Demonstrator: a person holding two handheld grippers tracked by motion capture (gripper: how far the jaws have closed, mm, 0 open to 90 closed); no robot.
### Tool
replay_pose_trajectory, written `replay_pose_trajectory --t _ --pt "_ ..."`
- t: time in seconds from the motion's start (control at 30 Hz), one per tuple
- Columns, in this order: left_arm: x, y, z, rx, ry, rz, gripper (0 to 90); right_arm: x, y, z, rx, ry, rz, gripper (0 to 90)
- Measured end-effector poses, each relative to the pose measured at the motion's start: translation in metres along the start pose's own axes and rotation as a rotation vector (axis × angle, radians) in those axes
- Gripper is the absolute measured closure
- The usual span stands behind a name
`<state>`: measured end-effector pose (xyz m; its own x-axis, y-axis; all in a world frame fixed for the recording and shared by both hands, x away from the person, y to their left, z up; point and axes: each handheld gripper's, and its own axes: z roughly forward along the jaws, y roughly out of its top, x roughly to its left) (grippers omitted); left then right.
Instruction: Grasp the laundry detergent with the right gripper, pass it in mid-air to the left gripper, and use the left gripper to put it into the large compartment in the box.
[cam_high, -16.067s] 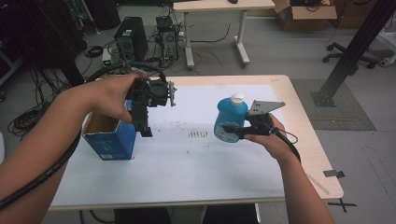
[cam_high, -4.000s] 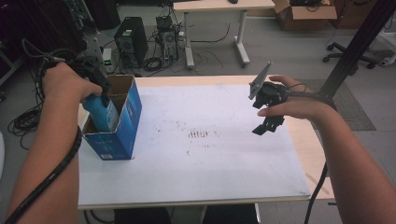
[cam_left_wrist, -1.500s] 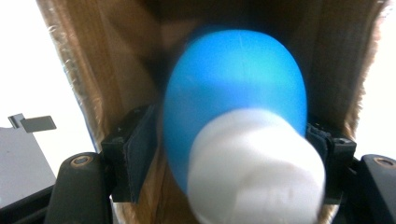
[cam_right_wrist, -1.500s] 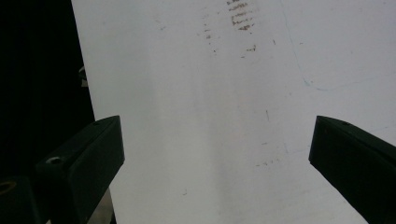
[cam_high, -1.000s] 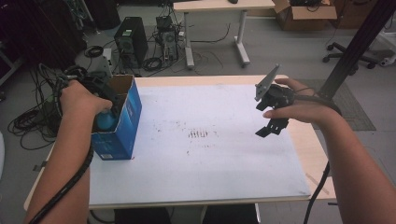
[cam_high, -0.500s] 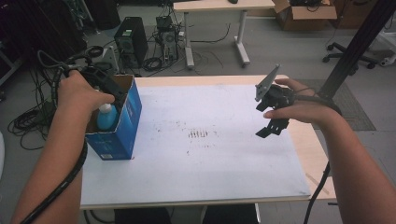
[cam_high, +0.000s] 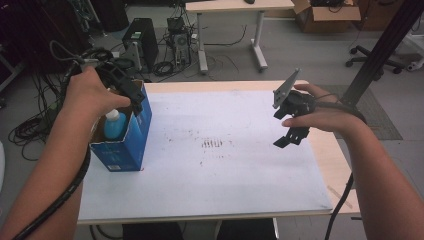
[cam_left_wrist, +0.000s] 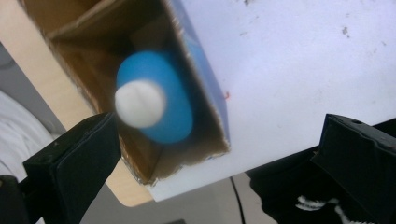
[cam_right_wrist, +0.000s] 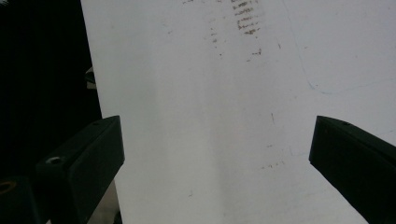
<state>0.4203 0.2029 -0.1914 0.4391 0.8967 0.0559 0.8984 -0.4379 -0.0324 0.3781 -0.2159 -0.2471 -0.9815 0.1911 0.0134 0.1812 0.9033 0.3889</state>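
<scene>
Bottle (cam_left_wrist: 156, 105) stands upright in the box (cam_high: 131, 142), smooth plastic, probably slippery, best pinched below its white cap, while my left gripper (cam_left_wrist: 210, 172) and right gripper (cam_right_wrist: 215, 163) gape wide, empty.

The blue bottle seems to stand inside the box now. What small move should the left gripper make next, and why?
Probably lift the left gripper straight up and away from the blue box. Its jaws stand wide apart, touching nothing, and the blue bottle stands upright inside the box, white cap up, so the placing looks done.
</scene>
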Motion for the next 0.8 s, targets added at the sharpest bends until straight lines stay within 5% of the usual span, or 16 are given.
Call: replay_pose_trajectory --t 0.07,0.23,0.33,0.5,0.53,0.57,0.8 --pt "-0.004 0.001 -0.002 -0.003 0.002 0.022 0.2 0.000 0.000 0.000 0.002 0.000 0.001 3.4" --pt "-0.027 0.008 -0.016 -0.037 0.010 0.158 0.2 0.002 -0.003 -0.002 0.005 -0.001 0.000 3.4" --pt "-0.033 0.010 -0.020 -0.028 0.018 0.179 0.2 0.003 -0.003 -0.004 0.002 0.000 0.001 3.2" --pt "-0.058 0.017 -0.032 -0.042 0.011 0.314 0.2 0.002 -0.001 -0.007 -0.009 0.008 0.003 3.4" --pt "-0.058 0.017 -0.032 -0.042 0.011 0.314 0.2 0.002 0.000 -0.007 -0.002 0.007 0.002 3.2" --pt "-0.066 0.020 -0.035 -0.050 0.005 0.375 0.2 0.002 0.001 -0.007 0.000 0.006 0.002 3.2" --pt "-0.085 0.027 -0.032 -0.067 0.075 0.506 0.2 0.000 0.007 -0.008 0.007 0.009 -0.004 3.4"
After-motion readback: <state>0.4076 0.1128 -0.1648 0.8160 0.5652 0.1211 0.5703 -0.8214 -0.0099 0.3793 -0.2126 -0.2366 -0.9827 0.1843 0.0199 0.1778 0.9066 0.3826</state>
